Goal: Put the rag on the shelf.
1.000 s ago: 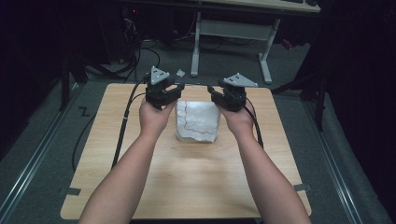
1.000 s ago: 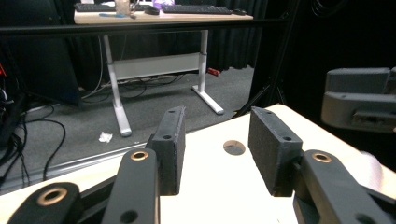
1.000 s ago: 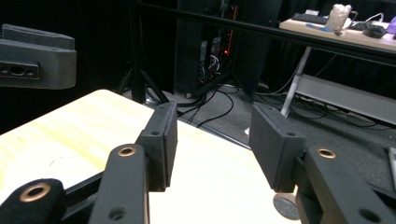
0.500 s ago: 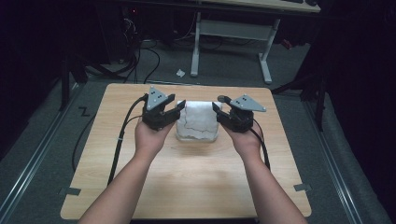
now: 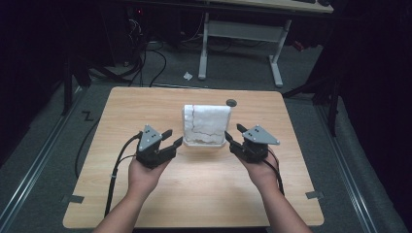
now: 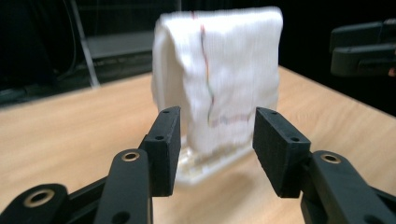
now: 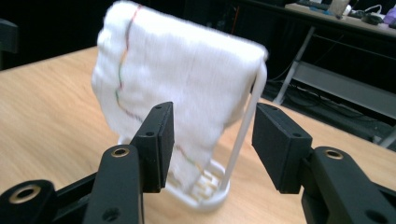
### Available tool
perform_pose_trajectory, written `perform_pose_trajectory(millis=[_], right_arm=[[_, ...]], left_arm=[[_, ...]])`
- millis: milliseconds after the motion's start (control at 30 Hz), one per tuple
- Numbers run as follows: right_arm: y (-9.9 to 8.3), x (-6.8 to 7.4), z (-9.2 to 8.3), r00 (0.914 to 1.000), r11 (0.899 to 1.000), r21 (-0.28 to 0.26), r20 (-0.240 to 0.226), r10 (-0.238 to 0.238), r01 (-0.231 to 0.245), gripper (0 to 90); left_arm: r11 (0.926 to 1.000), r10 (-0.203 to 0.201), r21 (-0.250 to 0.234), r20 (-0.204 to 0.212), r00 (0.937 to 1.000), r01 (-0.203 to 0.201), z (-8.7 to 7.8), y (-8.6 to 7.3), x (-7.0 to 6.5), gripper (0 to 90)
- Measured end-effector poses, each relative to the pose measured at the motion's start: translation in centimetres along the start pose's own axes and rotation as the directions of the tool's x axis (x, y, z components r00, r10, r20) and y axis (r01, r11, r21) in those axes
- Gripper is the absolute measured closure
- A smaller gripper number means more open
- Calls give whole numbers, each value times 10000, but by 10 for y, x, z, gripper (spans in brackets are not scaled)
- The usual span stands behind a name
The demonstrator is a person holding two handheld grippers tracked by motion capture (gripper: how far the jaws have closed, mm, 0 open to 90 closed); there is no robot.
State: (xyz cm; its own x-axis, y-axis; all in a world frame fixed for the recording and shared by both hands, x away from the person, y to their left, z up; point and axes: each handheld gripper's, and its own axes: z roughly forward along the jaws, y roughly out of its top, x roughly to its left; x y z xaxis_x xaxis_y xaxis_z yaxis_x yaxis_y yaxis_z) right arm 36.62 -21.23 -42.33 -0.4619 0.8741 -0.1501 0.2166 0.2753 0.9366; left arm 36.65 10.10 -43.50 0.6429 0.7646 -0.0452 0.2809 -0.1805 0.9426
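Observation:
A white towel (image 5: 206, 124) with a thin coloured thread line hangs over a small white rack (image 5: 206, 143) at the middle of the wooden table (image 5: 145, 107). My left gripper (image 5: 173, 137) sits just left of the rack, open, its jaws just having opened wider with nothing between them. My right gripper (image 5: 233, 133) sits just right of it, also open and empty after opening. In the left gripper view the towel (image 6: 224, 70) stands beyond the gripper (image 6: 217, 126). In the right gripper view the towel (image 7: 177, 79) and the rack's post (image 7: 243, 135) stand past the gripper (image 7: 212, 121).
A small dark round disc (image 5: 231, 102) lies on the table behind the towel. A white desk frame (image 5: 243, 34) and cables stand on the floor beyond the far edge. A white scrap (image 5: 187, 75) lies on the floor.
Both hands have drawn back toward the near edge and dropped lower, from beside the towel's top to beside the rack's base. The towel stays on the rack.

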Motion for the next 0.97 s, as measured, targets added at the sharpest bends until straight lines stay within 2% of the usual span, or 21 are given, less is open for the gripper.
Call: perform_pose_trajectory(millis=[67, 100, 200, 300, 333, 400, 467, 533, 567, 600, 633, 667, 700, 733, 800, 967], right_arm=[[-14, 2, -3, 10000, 9996, 293, -43, -35, 36, 490], [-14, 2, -3, 10000, 9996, 293, -43, -35, 36, 490], [-35, 5, -8, 9999, 9978, 659, -107, 73, -66, 488], [-47, 6, -10, 9997, 9962, 855, -133, 191, -179, 487], [-60, 6, -11, 9996, 9933, 1133, -127, 245, -229, 486], [-65, 6, -12, 9993, 9917, 1254, -162, 323, -300, 485], [-77, 6, -15, 9992, 9884, 1476, -85, 384, -368, 484], [-96, 7, -22, 9980, 9812, 1824, -24, 639, -624, 481], [-96, 7, -22, 9980, 9812, 1824, -24, 639, -624, 481], [-103, 7, -25, 9979, 9767, 2052, 10, 646, -634, 481], [-115, 7, -32, 9974, 9660, 2489, 25, 719, -703, 481], [-119, 6, -34, 9973, 9628, 2604, 8, 741, -717, 482], [-124, 6, -37, 9973, 9589, 2747, 11, 732, -707, 482], [-125, 5, -38, 9973, 9568, 2821, 10, 733, -706, 482], [-126, 5, -39, 9973, 9550, 2884, -19, 727, -691, 482], [-124, 6, -32, 9976, 9575, 2813, -75, 690, -641, 477]], left_arm=[[9998, -17, 208, -35, 10000, 18, -2, -10, 1, 519], [9993, -126, 364, -4, 9999, 126, -3, -17, 2, 519], [9955, -408, 858, 117, 9991, 396, -7, -37, 6, 516], [9920, -533, 1158, 222, 9983, 504, -9, -48, 7, 515], [9902, -471, 1323, 218, 9987, 438, -9, -52, 7, 513], [9853, -305, 1687, 164, 9994, 273, -10, -63, 6, 511], [9792, -380, 2002, 278, 9989, 317, -10, -74, 4, 508], [9753, -230, 2202, 248, 9994, 169, -12, -87, -1, 495], [9717, -4, 2361, 217, 9998, -47, -14, -95, -5, 495], [9621, 345, 2699, 217, 9992, -391, -16, -101, -9, 495], [9483, 638, 3101, 212, 9977, -672, -17, -104, -13, 492], [9425, 757, 3243, 283, 9967, -808, -18, -105, -15, 483], [9462, 625, 3155, 414, 9972, -724, -23, -105, -14, 484], [9462, 625, 3155, 414, 9972, -724, -23, -105, -14, 485], [9484, 142, 3161, 424, 9990, -269, -22, -106, -8, 484], [9494, -358, 3133, 402, 9985, 215, -20, -109, 0, 482]])
